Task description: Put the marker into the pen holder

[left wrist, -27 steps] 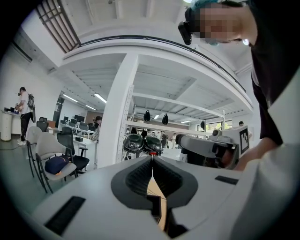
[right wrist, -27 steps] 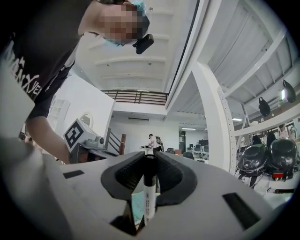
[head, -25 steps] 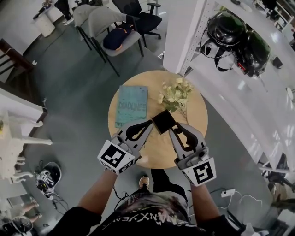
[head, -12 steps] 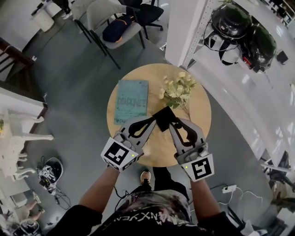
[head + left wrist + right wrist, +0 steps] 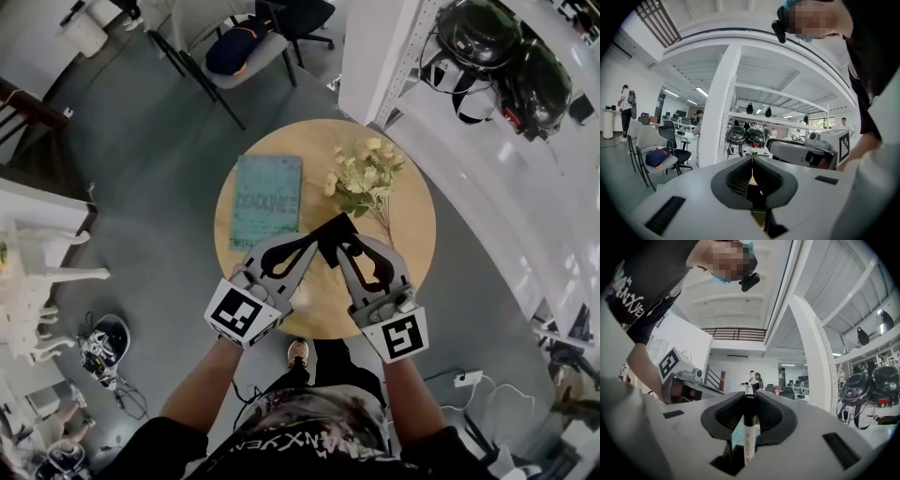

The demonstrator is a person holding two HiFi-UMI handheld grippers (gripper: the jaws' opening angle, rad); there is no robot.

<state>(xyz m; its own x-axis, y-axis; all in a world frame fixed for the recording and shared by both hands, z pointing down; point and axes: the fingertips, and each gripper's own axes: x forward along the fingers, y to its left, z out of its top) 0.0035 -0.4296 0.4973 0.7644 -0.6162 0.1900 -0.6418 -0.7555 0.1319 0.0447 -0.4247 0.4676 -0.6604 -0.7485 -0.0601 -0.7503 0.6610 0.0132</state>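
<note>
The black square pen holder (image 5: 335, 234) hangs tilted over the round wooden table (image 5: 412, 225), between my two gripper tips. My left gripper (image 5: 314, 247) reaches it from the left, and its jaws stand together on the holder's near wall. In the left gripper view that gripper (image 5: 751, 161) shows only a thin slit with dark material low between the pads. My right gripper (image 5: 340, 251) is shut on a white marker with a black cap (image 5: 748, 437), which stands upright between the pads (image 5: 729, 413). The marker is hidden in the head view.
A teal book (image 5: 267, 202) lies on the table's left half and a bunch of pale flowers (image 5: 364, 178) on the right half. White shelving with black helmets (image 5: 487, 37) stands to the right. Chairs (image 5: 225, 42) stand beyond the table, and grey floor surrounds it.
Both grippers and the pen holder stay together over the table's near half. The right gripper has edged slightly left towards the holder, and the head view has shifted a little.
</note>
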